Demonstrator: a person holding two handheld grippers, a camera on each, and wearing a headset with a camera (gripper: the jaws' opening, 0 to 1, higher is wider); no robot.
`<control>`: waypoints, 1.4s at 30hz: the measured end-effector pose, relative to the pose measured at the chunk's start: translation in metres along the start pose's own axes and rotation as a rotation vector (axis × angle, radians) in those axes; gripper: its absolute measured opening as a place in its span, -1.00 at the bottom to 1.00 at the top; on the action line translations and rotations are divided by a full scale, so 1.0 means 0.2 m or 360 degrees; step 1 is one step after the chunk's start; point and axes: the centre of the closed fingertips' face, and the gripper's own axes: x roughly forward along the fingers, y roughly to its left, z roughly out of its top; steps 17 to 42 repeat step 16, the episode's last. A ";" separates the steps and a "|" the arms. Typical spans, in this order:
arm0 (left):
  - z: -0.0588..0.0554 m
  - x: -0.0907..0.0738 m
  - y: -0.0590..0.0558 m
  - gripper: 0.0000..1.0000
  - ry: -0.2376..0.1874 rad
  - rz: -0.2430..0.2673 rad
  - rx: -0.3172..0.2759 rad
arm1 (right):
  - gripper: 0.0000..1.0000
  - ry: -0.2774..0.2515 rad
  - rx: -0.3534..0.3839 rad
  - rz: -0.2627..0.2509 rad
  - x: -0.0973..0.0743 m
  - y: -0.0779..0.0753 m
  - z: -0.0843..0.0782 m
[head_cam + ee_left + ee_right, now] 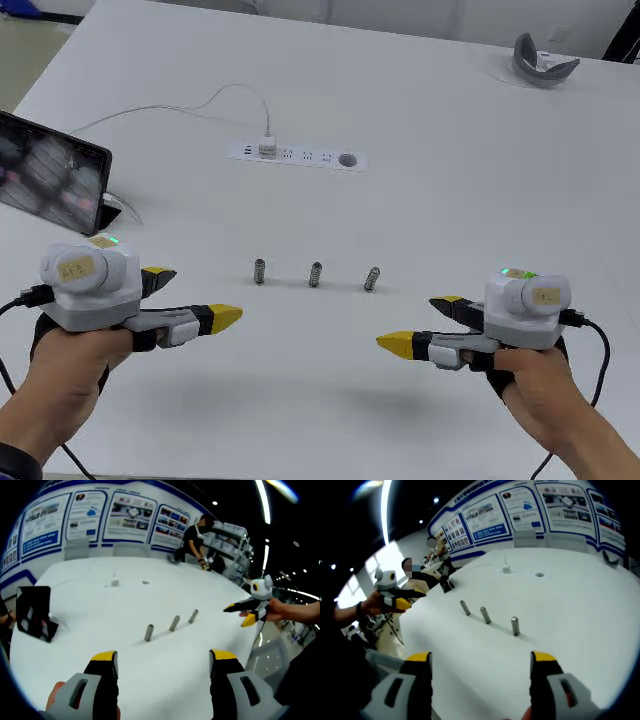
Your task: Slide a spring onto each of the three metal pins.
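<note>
Grippers apart, both claws spread wide and nothing held: the left gripper (195, 295) is hovered low at the near left of the white table (430, 190), the right gripper (415, 320) at the near right. Between them, a little further out, three metal pins are lined up in a row, well apart from either claw: left pin (259, 271), middle pin (316, 274), right pin (372, 279). Coil-like ribbing can be made out on each, so the springs are judged already on, though the detail is too small for certainty. Left and middle pins are stood upright, long axis vertical; the right pin is seen leaning slightly, top toward the right. Any spring left unseated should be pressed straight down along the pin's axis, with the base steadied by the other claw.
</note>
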 end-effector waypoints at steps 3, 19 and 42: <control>0.00 0.00 0.00 0.49 -0.0014 -0.0016 -0.0019 | 0.64 -0.0001 0.0006 -0.0001 0.00 0.00 -0.01; -0.02 -0.01 0.03 0.53 0.0013 -0.0003 0.0008 | 0.68 0.0012 -0.0005 0.0008 0.00 0.00 -0.01; -0.02 -0.01 0.03 0.53 0.0013 -0.0003 0.0008 | 0.68 0.0012 -0.0005 0.0008 0.00 0.00 -0.01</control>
